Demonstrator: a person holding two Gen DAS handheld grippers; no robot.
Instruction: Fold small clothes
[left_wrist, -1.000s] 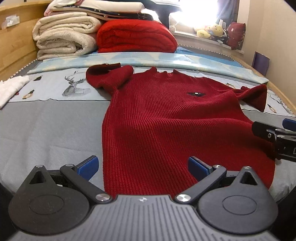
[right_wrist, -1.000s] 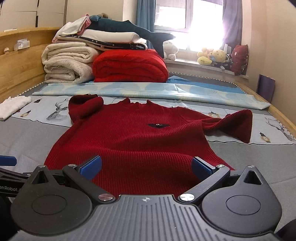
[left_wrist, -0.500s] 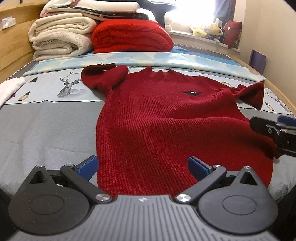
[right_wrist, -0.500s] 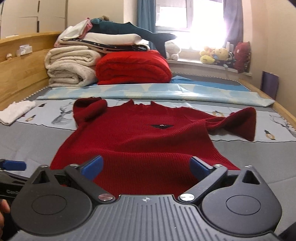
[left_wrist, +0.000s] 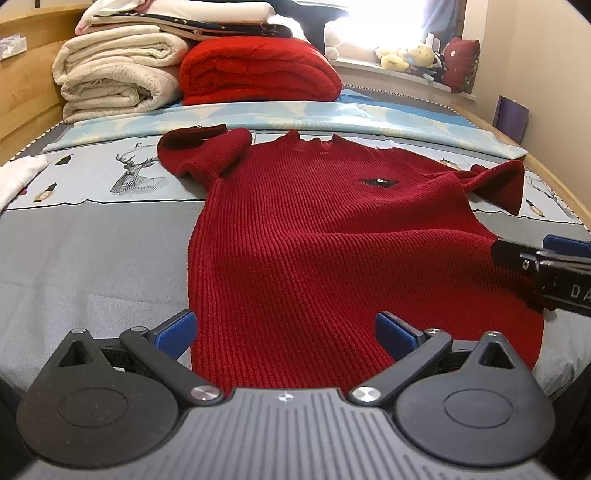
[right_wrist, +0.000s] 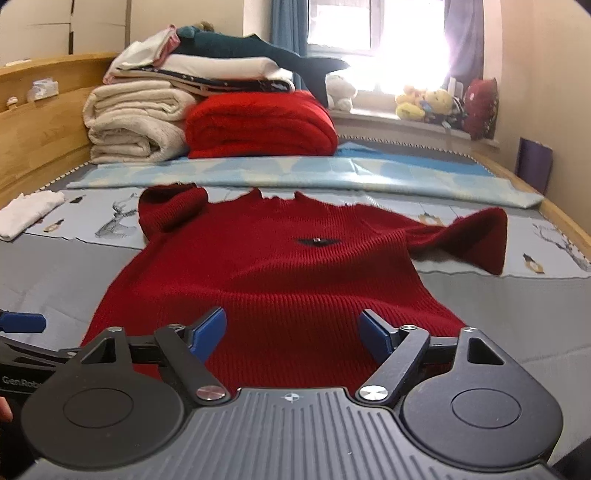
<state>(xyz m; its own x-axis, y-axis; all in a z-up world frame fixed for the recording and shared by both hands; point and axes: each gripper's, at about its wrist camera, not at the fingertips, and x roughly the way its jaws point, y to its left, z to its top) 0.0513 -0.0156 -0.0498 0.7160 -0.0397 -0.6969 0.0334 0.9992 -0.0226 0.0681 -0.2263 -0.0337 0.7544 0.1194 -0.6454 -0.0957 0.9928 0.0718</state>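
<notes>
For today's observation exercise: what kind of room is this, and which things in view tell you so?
Most likely a bedroom. A red sweater lies spread on a wooden-framed bed, folded blankets are stacked at its far end, and soft toys sit on the windowsill.

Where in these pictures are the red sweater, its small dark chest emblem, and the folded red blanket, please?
red sweater (left_wrist: 314, 258), left wrist view, middle of the body.
chest emblem (right_wrist: 317, 241), right wrist view, its centre.
folded red blanket (right_wrist: 258, 125), right wrist view, front face.

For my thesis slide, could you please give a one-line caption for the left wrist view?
Open left gripper poised at the hem of a red knit sweater lying flat on the bed.
</notes>
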